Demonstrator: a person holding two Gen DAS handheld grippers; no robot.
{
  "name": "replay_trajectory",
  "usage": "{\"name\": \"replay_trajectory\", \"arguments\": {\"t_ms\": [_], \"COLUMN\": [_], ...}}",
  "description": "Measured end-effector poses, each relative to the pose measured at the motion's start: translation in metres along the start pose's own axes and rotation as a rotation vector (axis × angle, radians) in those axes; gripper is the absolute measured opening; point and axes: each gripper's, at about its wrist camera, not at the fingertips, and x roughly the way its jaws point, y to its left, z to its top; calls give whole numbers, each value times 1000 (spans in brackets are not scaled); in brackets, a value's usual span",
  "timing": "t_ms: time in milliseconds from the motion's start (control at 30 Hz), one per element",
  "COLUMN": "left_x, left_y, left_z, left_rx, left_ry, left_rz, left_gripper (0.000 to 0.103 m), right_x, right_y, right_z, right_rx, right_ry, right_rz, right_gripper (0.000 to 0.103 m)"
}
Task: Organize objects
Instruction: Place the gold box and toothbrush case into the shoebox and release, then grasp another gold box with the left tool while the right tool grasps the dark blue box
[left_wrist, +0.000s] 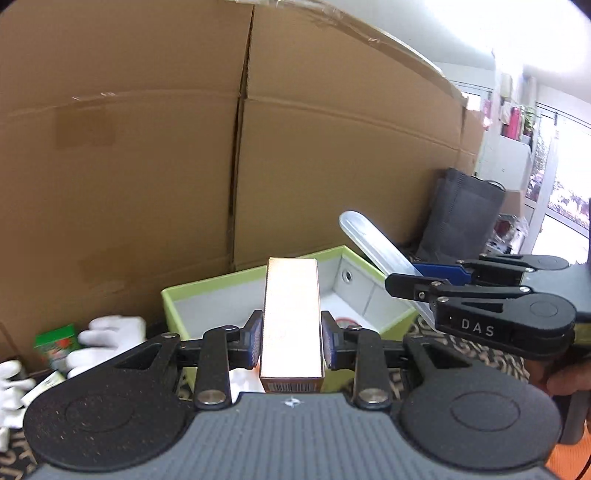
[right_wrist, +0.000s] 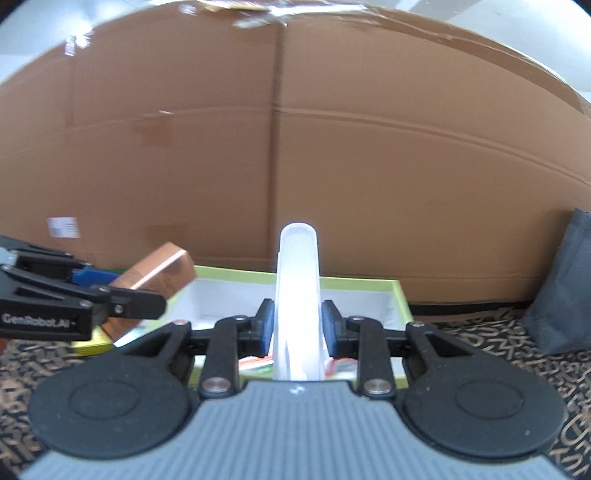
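Observation:
My left gripper (left_wrist: 291, 339) is shut on a shiny copper-coloured carton (left_wrist: 291, 317), held above the near side of an open green box with a white inside (left_wrist: 207, 291). My right gripper (right_wrist: 297, 328) is shut on a long translucent white plastic case (right_wrist: 297, 295), held above the same green box (right_wrist: 400, 295). The case (left_wrist: 373, 243) and the right gripper (left_wrist: 436, 284) also show at the right of the left wrist view. The carton (right_wrist: 155, 273) and the left gripper (right_wrist: 122, 295) show at the left of the right wrist view. Small red and green items lie in the box, mostly hidden.
A tall cardboard box (left_wrist: 221, 147) stands right behind the green box. White gloves (left_wrist: 107, 339) and a small green packet (left_wrist: 55, 345) lie to the left. A dark grey bag (left_wrist: 461, 218) stands at the right. A patterned brown cloth (right_wrist: 498, 350) covers the surface.

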Motion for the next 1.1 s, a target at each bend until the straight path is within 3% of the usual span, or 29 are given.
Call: {"name": "replay_trajectory", "arguments": {"t_ms": [367,567,667,700,733,767,833,933,1100], "left_x": [84,104,105,103,99,94,84,81,69], "left_y": [-6,-9,-5,-3,-1,0,3,4,5], "left_z": [-2,-5,-7,-8,-9,-11,-14,-11,-13], "left_rx": [-22,-16,-20,-29,-40,-52,-56,-45,-53], "left_ry": [73,93,68,50,37,12,-32,-17,-14], "left_rz": [18,10,-1,-17,-23,-11,20,30,42], "left_gripper": [33,33,36,57,83,91,95,95,95], "right_x": [82,105,115,115,116,118,111,102,83], "right_y": [-38,-41,-35,-34,-35,-37,-35,-31,-22], "right_z": [-13,-25,-32,-34,-37,-38,-41,-43,-48], "right_rx": [14,23,1,-4,-2,4,4,7,-5], "right_ry": [109,153,177,175,170,155,110,86,51], "right_rz": [-100,-107,-94,-85,-87,-96,-95,-83,-73], "right_gripper": [27,27,28,40,60,69,87,99,103]}}
